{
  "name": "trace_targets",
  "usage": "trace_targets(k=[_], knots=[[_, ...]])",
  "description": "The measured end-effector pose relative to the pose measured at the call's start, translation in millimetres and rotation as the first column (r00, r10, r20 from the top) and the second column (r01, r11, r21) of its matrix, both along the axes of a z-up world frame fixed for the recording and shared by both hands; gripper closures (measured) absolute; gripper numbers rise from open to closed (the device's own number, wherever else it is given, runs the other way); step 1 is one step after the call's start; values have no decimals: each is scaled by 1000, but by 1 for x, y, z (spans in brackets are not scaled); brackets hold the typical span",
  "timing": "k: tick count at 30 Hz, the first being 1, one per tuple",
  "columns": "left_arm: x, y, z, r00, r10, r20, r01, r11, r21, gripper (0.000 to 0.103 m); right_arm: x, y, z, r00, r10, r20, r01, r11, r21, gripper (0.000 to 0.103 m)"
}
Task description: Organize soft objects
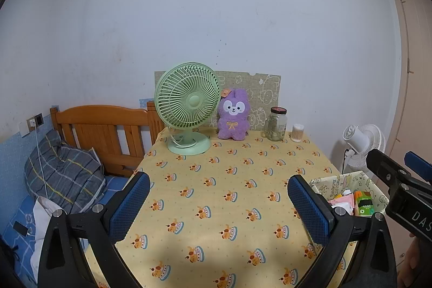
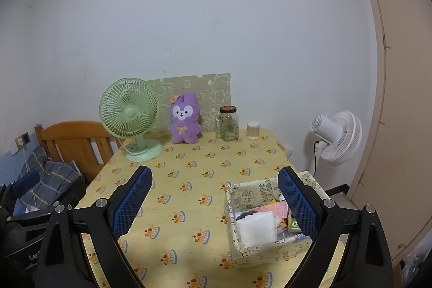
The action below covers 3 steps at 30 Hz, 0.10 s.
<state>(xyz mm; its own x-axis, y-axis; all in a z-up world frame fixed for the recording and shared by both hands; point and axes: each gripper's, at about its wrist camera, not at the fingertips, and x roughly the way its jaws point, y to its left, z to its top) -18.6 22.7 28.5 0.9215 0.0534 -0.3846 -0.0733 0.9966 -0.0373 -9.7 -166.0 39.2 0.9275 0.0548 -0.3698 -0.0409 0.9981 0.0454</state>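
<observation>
Left gripper (image 1: 218,203) and right gripper (image 2: 214,197), jaws apart, empty; patterned fabric basket (image 2: 232,223) lower right, contents partly hidden; purple plush rabbit (image 2: 185,118) centre

A pale, scuffed wall (image 2: 216,18) fills the upper half of both views. A table under a yellow cloth (image 1: 229,180) printed with small cakes occupies the centre. At its far left corner stands a green desk fan (image 1: 187,109), with a patterned green board (image 1: 264,88) leaning on the wall behind. At left, a wooden bed headboard (image 1: 102,126) rises above a grey plaid pillow (image 1: 64,172). At right, a white floor fan (image 2: 337,135) stands near a beige door (image 2: 397,99).
</observation>
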Motion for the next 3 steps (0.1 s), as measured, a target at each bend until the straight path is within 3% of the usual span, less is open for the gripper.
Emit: trace_targets(k=[3], knots=[[0, 0, 0, 1000, -2, -2, 2, 1000, 1, 0, 1, 0, -1, 1000, -1, -5, 1, 1000, 4, 7]])
